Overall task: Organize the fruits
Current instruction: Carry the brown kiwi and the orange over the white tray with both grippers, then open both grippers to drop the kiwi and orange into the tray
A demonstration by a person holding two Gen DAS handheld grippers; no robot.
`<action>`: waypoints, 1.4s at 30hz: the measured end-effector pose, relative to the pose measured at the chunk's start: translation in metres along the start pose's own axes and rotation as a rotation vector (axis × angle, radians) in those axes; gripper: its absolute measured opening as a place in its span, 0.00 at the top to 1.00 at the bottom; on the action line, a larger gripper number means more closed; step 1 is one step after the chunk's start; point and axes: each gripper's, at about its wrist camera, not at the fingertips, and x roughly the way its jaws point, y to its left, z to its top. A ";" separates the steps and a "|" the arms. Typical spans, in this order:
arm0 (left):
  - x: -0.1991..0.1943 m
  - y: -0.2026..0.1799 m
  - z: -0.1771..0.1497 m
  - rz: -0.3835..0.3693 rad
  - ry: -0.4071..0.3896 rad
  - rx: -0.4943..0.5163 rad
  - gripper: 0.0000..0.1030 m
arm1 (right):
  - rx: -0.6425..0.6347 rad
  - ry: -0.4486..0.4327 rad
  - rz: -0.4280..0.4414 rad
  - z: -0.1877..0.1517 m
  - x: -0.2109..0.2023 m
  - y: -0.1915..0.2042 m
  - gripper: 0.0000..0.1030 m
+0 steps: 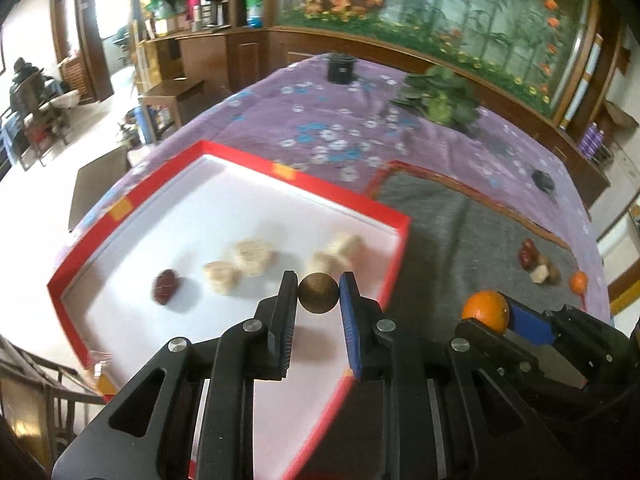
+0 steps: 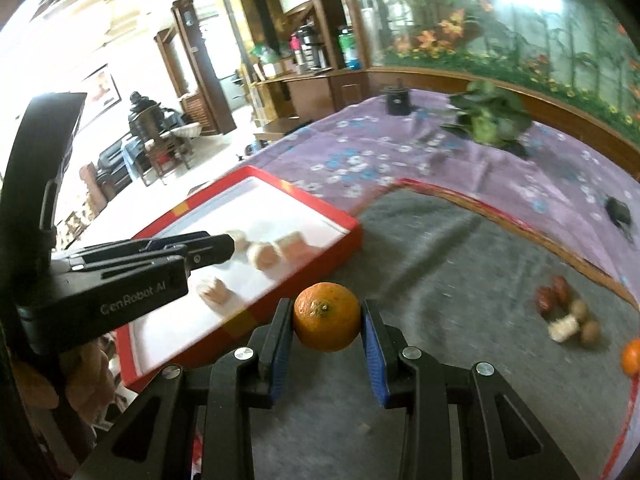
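My left gripper is shut on a small round brown fruit and holds it over the near right part of the red tray. The tray's white floor holds a dark red date and several pale fruit pieces. My right gripper is shut on an orange above the grey mat, just right of the tray. The right gripper with its orange also shows in the left wrist view. The left gripper shows side-on over the tray in the right wrist view.
On the mat's right lie red dates, brown round fruits, a pale piece and another orange. A leafy plant, a black cup and a small dark object sit on the purple tablecloth.
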 end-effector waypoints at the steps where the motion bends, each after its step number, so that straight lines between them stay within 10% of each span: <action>1: 0.000 0.007 0.000 0.008 0.000 -0.010 0.80 | -0.011 0.005 0.011 0.004 0.006 0.005 0.68; 27: 0.027 0.070 -0.012 0.109 0.038 -0.137 0.79 | -0.126 0.154 0.062 0.024 0.096 0.055 0.67; 31: 0.025 0.073 -0.012 0.123 0.019 -0.149 0.35 | -0.109 0.135 0.063 0.025 0.088 0.054 0.57; 42: 0.010 0.067 -0.010 0.148 -0.032 -0.137 0.35 | -0.098 0.101 0.038 0.023 0.064 0.051 0.56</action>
